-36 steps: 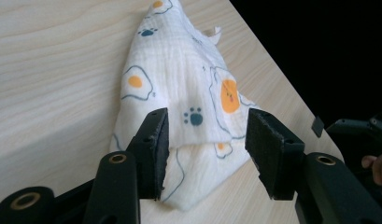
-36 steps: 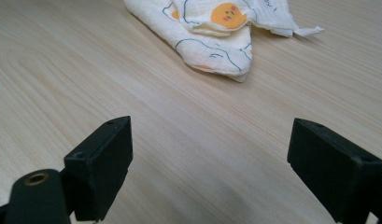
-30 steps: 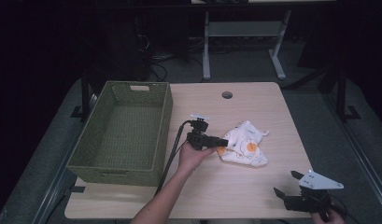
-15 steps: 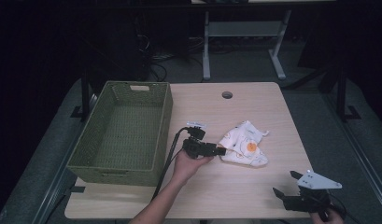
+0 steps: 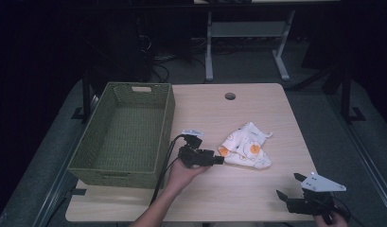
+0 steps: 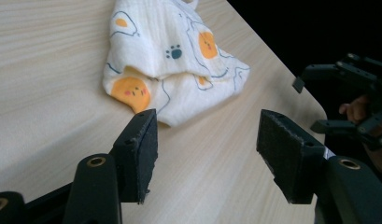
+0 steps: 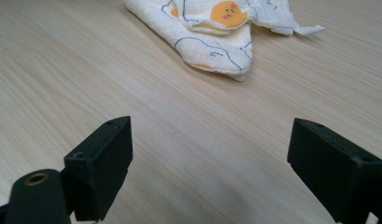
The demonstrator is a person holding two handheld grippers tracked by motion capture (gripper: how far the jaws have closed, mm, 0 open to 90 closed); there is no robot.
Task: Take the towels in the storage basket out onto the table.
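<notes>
A crumpled white cloth (image 5: pixel 245 147) printed with orange faces lies on the light wooden table (image 5: pixel 238 198), right of centre. My left gripper (image 5: pixel 219 160) points at its left edge from just short of it. Its jaws have just been opening and nothing is between them. In the left gripper view the cloth (image 6: pixel 170 51) lies just beyond the open left gripper (image 6: pixel 207 135). My right gripper (image 5: pixel 288 186) hovers open and empty at the table's front right corner. In the right gripper view the cloth (image 7: pixel 216 28) lies well ahead of that gripper (image 7: pixel 212 144).
A green woven basket (image 5: pixel 170 118) stands empty on the left part of the table, close beside the left hand. A round cable hole (image 5: pixel 230 96) sits near the far edge. Dark floor and a desk frame lie beyond.
The left gripper has drawn back from the cloth's left edge toward the near side of the table. The cloth stays where it lay. The right gripper has not moved.
</notes>
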